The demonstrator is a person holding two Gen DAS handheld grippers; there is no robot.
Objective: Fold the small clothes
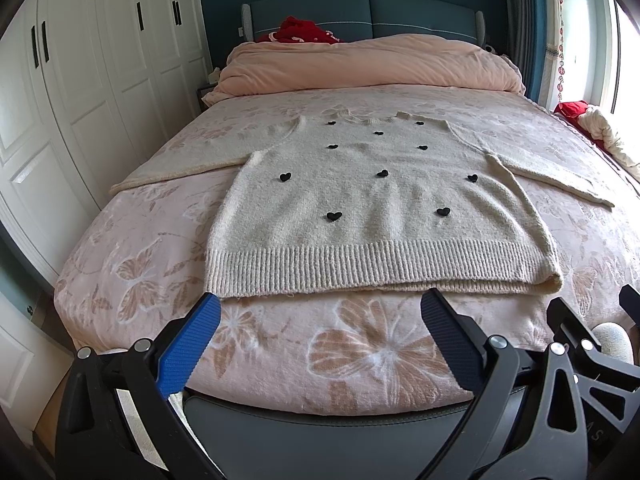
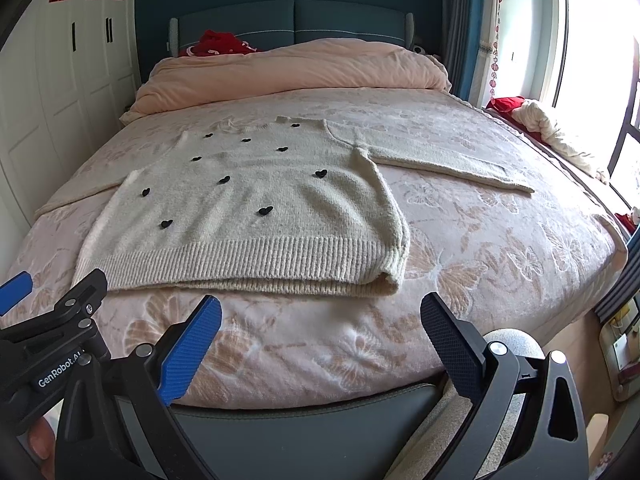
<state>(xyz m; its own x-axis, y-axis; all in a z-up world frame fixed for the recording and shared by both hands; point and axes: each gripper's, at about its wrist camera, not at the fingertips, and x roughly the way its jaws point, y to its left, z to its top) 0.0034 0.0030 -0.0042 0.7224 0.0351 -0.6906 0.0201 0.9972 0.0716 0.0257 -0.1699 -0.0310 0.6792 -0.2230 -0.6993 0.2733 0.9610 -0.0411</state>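
Grippers come first: the left gripper (image 1: pixel 320 308) and right gripper (image 2: pixel 320 310) both hang wide open and empty over the bed's (image 1: pixel 140 240) near edge. Beyond them a cream sweater (image 1: pixel 372 200) lies flat, hem nearest, neck toward the headboard (image 1: pixel 360 12), sleeves spread sideways. A folded pink quilt (image 1: pixel 368 64) lies beyond.

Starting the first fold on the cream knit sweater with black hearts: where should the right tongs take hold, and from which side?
Probably the cuff end of the cream knit sweater's right sleeve. It lies flat, stretched out toward the window, with bare bedspread around it. Bring the open right tongs in low from the foot of the bed and pinch its edge.
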